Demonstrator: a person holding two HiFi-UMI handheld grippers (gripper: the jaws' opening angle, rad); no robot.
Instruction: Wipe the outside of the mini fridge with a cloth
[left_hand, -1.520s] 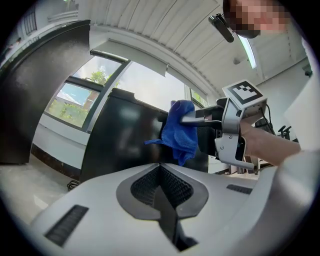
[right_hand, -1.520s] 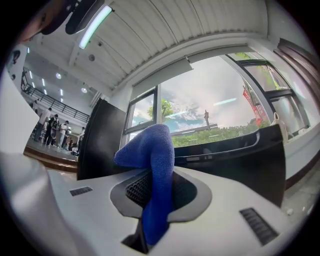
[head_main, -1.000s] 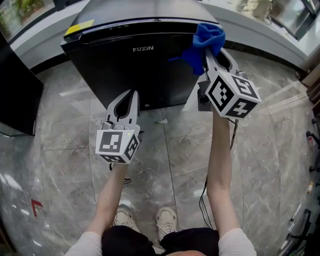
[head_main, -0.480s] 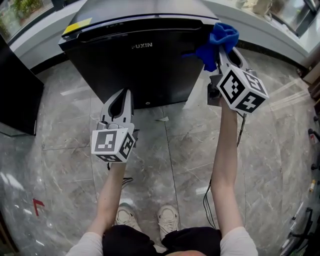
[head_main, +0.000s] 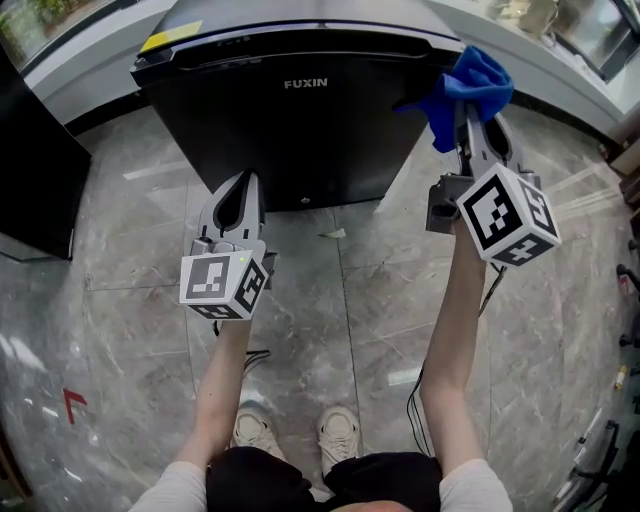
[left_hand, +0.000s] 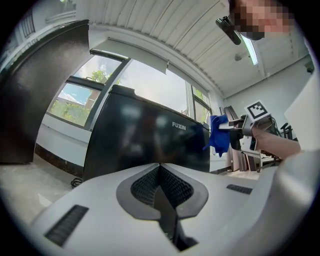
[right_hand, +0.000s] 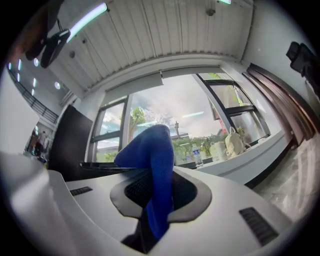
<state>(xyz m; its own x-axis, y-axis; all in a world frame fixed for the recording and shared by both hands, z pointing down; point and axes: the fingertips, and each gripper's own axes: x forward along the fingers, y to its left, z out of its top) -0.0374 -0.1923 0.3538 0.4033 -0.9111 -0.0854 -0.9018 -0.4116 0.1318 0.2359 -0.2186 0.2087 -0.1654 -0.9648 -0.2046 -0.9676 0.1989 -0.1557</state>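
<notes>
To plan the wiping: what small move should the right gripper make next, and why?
Probably press the blue cloth sideways onto the black mini fridge: the right gripper holds it clamped beside the top right corner, contact unclear.

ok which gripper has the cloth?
The right gripper, shut on the blue cloth near the mini fridge's upper right corner. The left gripper is shut on nothing, lower down.

The mini fridge blocks 12 o'clock, a dark cabinet closes off 9 to 10 o'clock, a white ledge bars 1 o'clock behind it, and bare floor lies open from 3 through 6 to 8 o'clock.
</notes>
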